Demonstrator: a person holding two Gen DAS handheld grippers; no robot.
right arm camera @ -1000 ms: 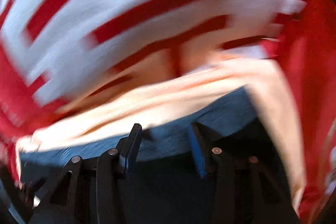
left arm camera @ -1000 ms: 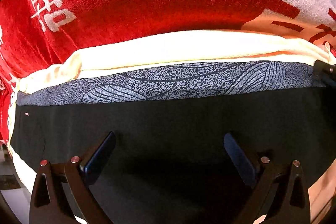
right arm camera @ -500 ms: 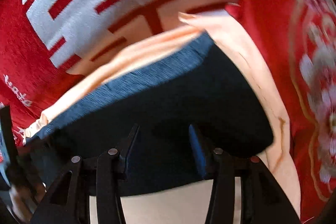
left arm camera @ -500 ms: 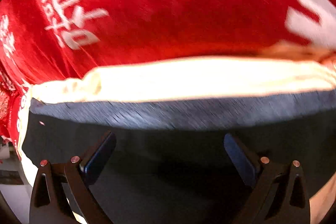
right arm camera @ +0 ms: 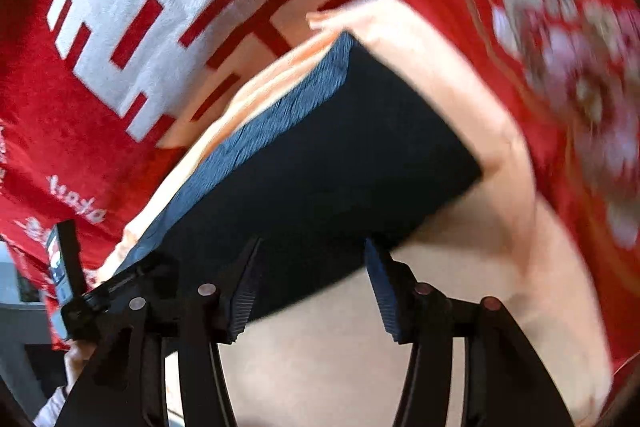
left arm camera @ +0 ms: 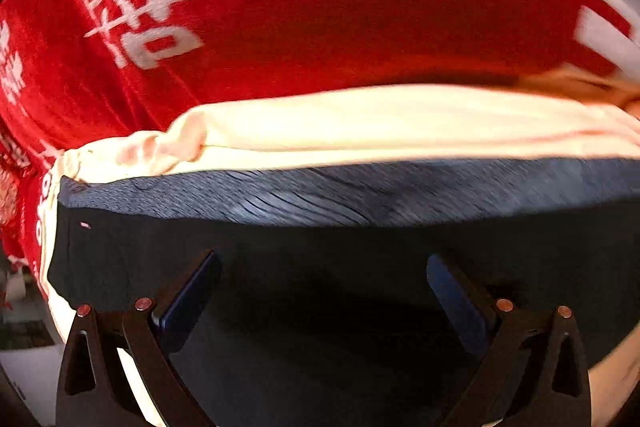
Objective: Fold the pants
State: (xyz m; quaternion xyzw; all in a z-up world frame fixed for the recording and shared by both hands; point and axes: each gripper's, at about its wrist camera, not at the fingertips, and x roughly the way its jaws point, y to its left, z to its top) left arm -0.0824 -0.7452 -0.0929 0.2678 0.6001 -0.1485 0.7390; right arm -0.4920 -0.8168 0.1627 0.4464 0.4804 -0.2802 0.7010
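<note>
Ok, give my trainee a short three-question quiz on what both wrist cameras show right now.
1. True or false: the left gripper is clamped shut on the black pants.
2. What lies directly under the pants? A) cream cloth B) bare wood C) a green towel
3. Fill in: the cover beneath everything is ____ with white characters.

Key: 1 false, both the left and the right gripper have open jaws, with nothing between the fingers; 2 A; 3 red.

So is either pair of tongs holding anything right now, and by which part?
Nothing is held. The left tongs and the right tongs are both open above the folded dark pants, with no cloth pinched between them.
</note>
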